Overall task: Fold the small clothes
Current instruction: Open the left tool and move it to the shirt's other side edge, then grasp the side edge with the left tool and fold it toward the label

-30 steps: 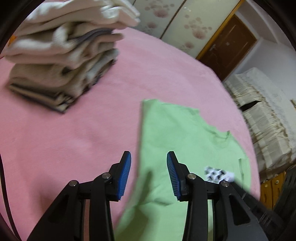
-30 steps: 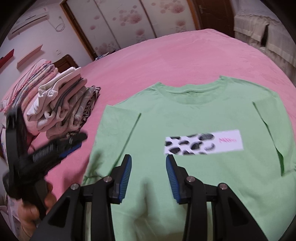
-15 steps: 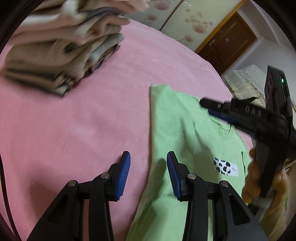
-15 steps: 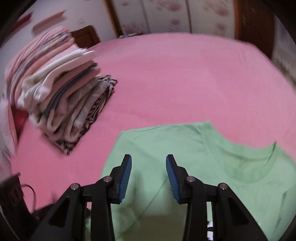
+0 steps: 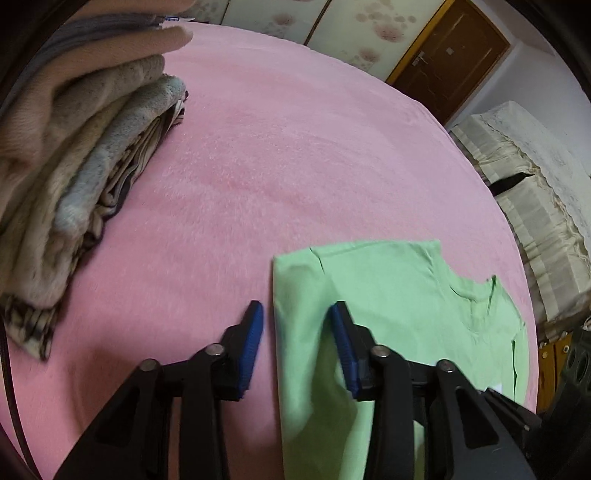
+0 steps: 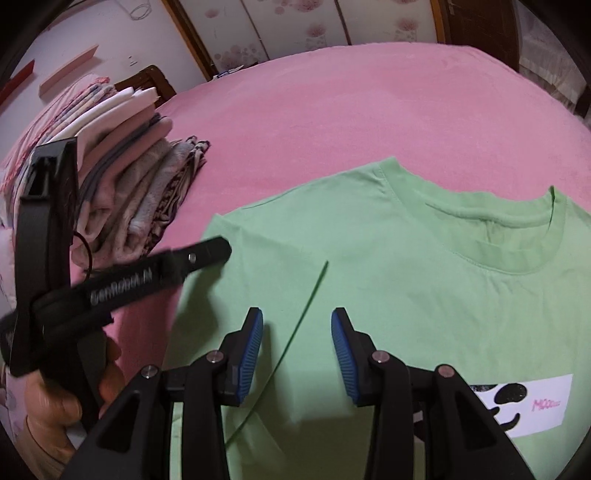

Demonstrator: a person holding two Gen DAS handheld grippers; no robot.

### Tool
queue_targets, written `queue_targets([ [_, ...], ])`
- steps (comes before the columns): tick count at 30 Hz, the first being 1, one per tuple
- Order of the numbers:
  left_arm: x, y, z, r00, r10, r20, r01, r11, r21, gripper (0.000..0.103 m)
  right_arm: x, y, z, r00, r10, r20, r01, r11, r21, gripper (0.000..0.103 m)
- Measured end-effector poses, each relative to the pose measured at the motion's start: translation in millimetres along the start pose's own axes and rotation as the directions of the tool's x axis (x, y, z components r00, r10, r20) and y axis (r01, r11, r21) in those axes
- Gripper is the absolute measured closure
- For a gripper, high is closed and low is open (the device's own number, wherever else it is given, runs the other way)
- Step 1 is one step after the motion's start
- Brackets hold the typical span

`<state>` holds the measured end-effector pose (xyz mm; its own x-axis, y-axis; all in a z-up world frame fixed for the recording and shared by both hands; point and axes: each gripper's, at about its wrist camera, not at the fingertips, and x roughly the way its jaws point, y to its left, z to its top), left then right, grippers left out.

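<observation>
The left gripper has just been closing a little but is partly open and grips nothing; the green shirt's side edge lies between its jaws, ready to pinch. The right gripper is partly open and empty over the shirt's sleeve seam. The shirt lies flat on the pink bed for folding, beside the pile of folded clothes

a pink bedspread fills the scene. far behind stand floral sliding panels, a brown wooden door, and cream covered furniture at right.
</observation>
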<state>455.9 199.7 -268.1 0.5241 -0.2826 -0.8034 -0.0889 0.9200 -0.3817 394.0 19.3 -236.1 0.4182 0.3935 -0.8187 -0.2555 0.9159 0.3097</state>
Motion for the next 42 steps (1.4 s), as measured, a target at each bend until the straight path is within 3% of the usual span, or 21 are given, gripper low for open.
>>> queue_targets([
  [1,3,0,1,1.000,0.009,-0.008,-0.009,1.000,0.006,0.087,3,-2,1,1.000,0.001,-0.002,-0.001,1.000,0.010,0.064],
  [2,7,-1,4,1.000,0.019,-0.015,-0.019,1.000,0.014,0.093,5,-3,2,1.000,0.001,-0.002,-0.001,1.000,0.017,0.064],
  [4,10,-2,7,0.999,0.036,-0.009,-0.036,0.999,0.027,0.096,8,-5,4,1.000,0.004,0.001,-0.004,1.000,0.027,0.064],
  [12,-1,12,7,0.998,0.050,0.038,-0.051,0.998,0.036,0.096,21,0,14,1.000,-0.015,0.012,0.015,1.000,0.014,0.064],
  [18,-2,26,10,0.998,0.047,0.029,-0.048,0.998,0.046,0.095,23,6,14,0.999,-0.051,0.011,0.052,0.998,-0.026,0.064],
  [20,-7,21,9,0.998,0.057,0.027,-0.059,0.996,0.068,0.091,17,5,13,0.999,-0.032,0.008,0.032,0.999,-0.013,0.064],
  [22,-19,17,5,0.997,0.077,0.032,-0.079,0.993,0.092,0.078,7,5,9,1.000,-0.008,0.015,0.008,1.000,-0.004,0.064],
  [26,-58,12,-21,0.997,0.056,0.049,-0.061,0.993,0.104,0.074,-25,8,-8,0.999,0.019,0.043,-0.019,1.000,-0.013,0.064],
  [31,-95,25,-78,1.000,0.024,0.010,-0.024,0.999,0.038,0.074,-58,8,-42,0.996,0.072,0.053,-0.073,0.997,0.003,0.064],
  [35,-98,28,-111,1.000,0.005,-0.011,-0.006,1.000,-0.008,0.074,-68,18,-68,0.996,0.079,0.047,-0.079,0.997,-0.009,0.064],
  [42,-94,10,-130,1.000,-0.020,-0.016,0.020,1.000,-0.002,0.078,-64,25,-91,0.997,0.078,0.020,-0.078,0.997,0.000,0.064],
])
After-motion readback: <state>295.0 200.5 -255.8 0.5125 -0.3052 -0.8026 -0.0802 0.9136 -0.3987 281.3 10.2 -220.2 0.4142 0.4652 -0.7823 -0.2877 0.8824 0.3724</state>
